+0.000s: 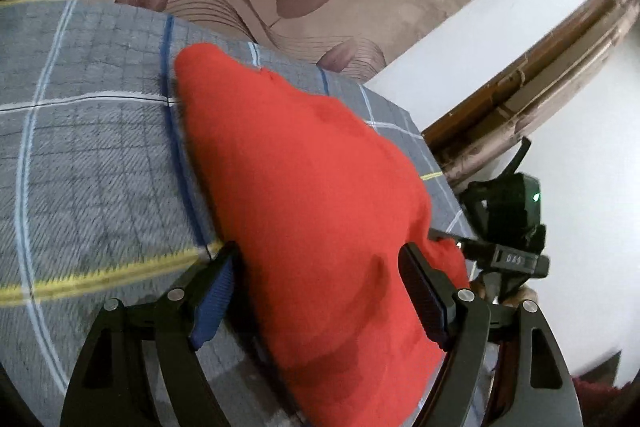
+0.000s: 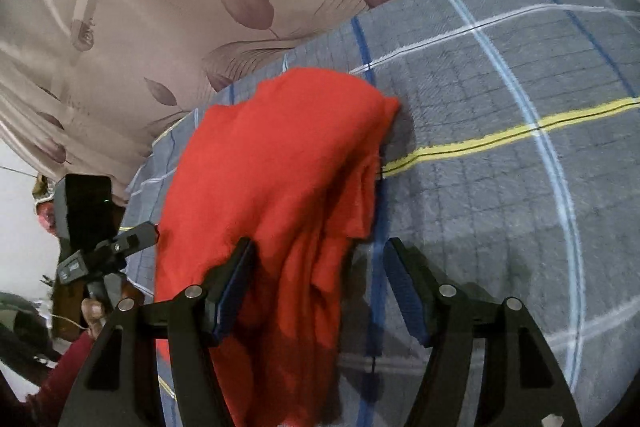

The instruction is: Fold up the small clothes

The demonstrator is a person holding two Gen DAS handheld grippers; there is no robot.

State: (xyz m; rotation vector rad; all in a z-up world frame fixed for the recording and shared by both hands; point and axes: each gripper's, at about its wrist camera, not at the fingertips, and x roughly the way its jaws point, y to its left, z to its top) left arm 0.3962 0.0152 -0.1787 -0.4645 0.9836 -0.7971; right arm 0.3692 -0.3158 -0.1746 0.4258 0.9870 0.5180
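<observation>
Red knit garment (image 1: 304, 195) is lying bunched on the grey plaid blanket (image 1: 88, 155), filling frame centre in both views. Left gripper (image 1: 320, 291) is sitting with jaws apart, cloth between them, pads not pressing. Right gripper (image 2: 320, 291) jaws are standing apart too, cloth draping past the left finger (image 2: 232, 291), no clamp.

A grey plaid blanket (image 1: 92, 163) covers the surface — a red garment (image 1: 304, 195) lies rumpled on it.
</observation>
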